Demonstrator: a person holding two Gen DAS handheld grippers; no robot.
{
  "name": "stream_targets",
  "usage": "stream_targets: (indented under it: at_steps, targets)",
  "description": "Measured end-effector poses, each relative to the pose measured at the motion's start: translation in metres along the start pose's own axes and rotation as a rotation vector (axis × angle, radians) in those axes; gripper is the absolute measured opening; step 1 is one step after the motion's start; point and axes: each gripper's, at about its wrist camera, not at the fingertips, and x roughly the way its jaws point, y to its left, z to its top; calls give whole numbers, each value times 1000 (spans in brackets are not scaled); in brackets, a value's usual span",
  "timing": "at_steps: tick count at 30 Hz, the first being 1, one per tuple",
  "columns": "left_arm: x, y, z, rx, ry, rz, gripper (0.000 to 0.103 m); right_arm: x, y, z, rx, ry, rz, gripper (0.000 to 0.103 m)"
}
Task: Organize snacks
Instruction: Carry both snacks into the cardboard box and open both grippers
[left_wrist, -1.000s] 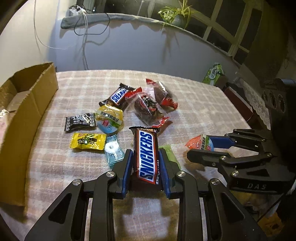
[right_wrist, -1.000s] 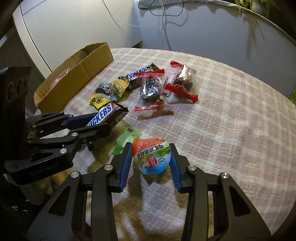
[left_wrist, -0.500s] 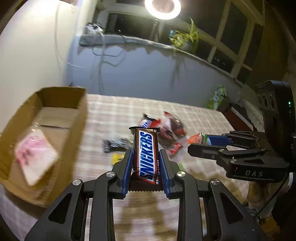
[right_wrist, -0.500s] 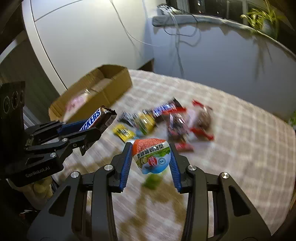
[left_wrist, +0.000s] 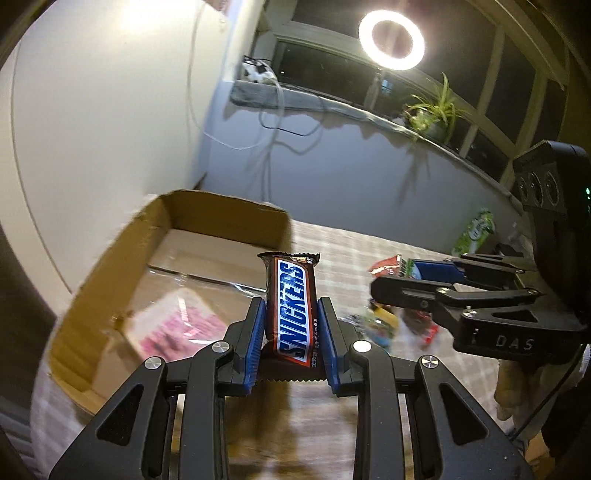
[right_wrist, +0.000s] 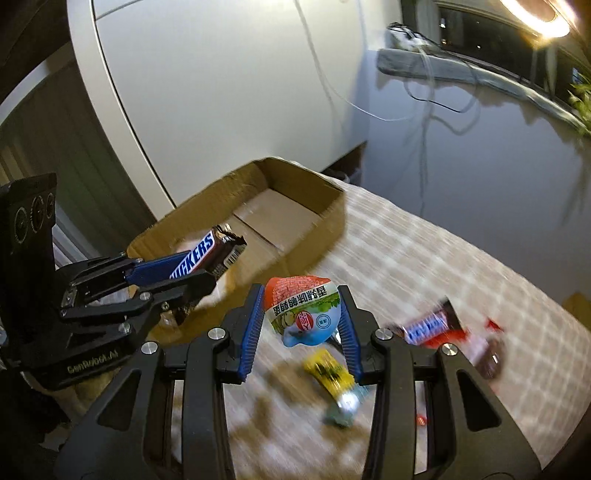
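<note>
Left tool (left_wrist: 291, 334): your jaws are closed on the Snickers bar (left_wrist: 293, 310), gripping its lower half across the width.
Right tool (right_wrist: 302, 328): clamped on the jelly cup (right_wrist: 303, 314) by its sides.
Box (left_wrist: 218, 218): open cardboard, ahead and left of your left tool; a pink packet (left_wrist: 177, 325) lies inside.
Handling: the bar looks stiff and light with a slick wrapper; the cup seems rigid with a foil lid, so keep to its walls.
Bench (right_wrist: 424, 258): loose sweets lie under and right of your right tool.

"SNICKERS" on bar (left_wrist: 291, 310); "DAS" on right claw (left_wrist: 417, 284).
</note>
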Motion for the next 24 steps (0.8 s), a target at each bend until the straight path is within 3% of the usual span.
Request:
stream_targets:
  at_steps: [10,24]
  targets:
    - [4,38,13,-36,0,35,27,51,6,39,-20,30,4,40]
    - [16,52,19,-60,23,44,27,90,-3,55,-6,61,25,40]
